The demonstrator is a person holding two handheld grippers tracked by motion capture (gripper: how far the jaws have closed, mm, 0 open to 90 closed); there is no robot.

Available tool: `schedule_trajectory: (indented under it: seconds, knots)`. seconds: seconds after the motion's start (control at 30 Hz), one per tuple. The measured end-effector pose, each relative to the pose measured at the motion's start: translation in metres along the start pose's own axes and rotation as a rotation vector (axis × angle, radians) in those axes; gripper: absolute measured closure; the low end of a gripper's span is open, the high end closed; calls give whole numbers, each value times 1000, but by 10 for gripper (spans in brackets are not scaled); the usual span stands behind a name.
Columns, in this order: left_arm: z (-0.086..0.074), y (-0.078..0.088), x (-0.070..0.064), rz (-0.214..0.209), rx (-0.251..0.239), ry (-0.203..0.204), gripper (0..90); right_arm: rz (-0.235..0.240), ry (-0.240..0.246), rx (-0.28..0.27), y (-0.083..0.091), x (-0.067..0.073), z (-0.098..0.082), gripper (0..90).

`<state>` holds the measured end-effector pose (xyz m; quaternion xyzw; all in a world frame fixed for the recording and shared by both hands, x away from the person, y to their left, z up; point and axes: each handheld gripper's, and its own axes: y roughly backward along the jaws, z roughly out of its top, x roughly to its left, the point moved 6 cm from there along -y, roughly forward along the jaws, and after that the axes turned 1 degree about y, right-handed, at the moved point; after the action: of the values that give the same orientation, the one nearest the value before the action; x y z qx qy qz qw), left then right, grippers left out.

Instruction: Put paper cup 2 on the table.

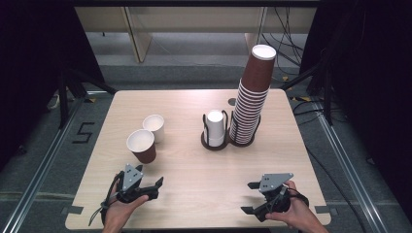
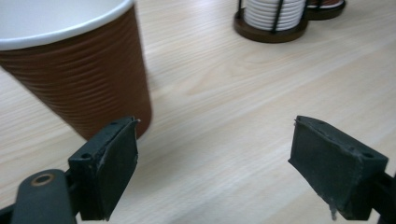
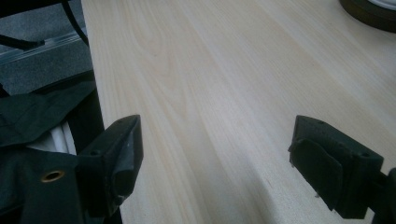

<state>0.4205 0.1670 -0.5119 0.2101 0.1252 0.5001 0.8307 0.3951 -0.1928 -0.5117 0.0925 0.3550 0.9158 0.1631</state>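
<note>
We hold the left gripper (image 1: 156, 187) low over the near left part of the table (image 1: 194, 170), its jaws standing apart with nothing between them. In the left gripper view the two black pads (image 2: 109, 170) frame bare wood, and the brown cup (image 2: 77, 70) (ribbed outside, white inside) stands upright just beyond the left pad, a little to its side and not touching it. From the high view that brown cup (image 1: 142, 145) sits on the table just ahead of the left gripper, and a white cup (image 1: 154, 127) stands right behind it, the two almost touching.

Our right gripper (image 1: 248, 197) rests near the front right edge of the table, jaws spread wide and empty. In the right gripper view the gripper (image 3: 217, 154) looks along plain wood, with the table's edge and dark floor off to one side.

Farther out, toward the middle of the table, a wire holder (image 1: 214, 141) with a round dark base keeps a short stack of white cups (image 1: 215, 127). Just beside it, on the right, a second holder carries a tall stack of brown cups (image 1: 252, 97) that leans to the right as it rises (its top cup shows a white inside).
</note>
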Motion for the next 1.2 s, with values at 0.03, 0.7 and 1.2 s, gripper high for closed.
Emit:
schedule_trajectory:
  seconds: [0.03, 0.7, 1.2]
  knots:
    - [0, 1, -3, -10, -4, -1, 145, 1, 0, 0, 0, 0, 0, 182]
    - [-17, 13, -64, -161, -6, -57, 145, -3, -15, -27, 3, 8, -5, 163]
    - [-33, 15, -87, -211, 26, -107, 145, -14, -16, -30, 4, 14, -16, 159]
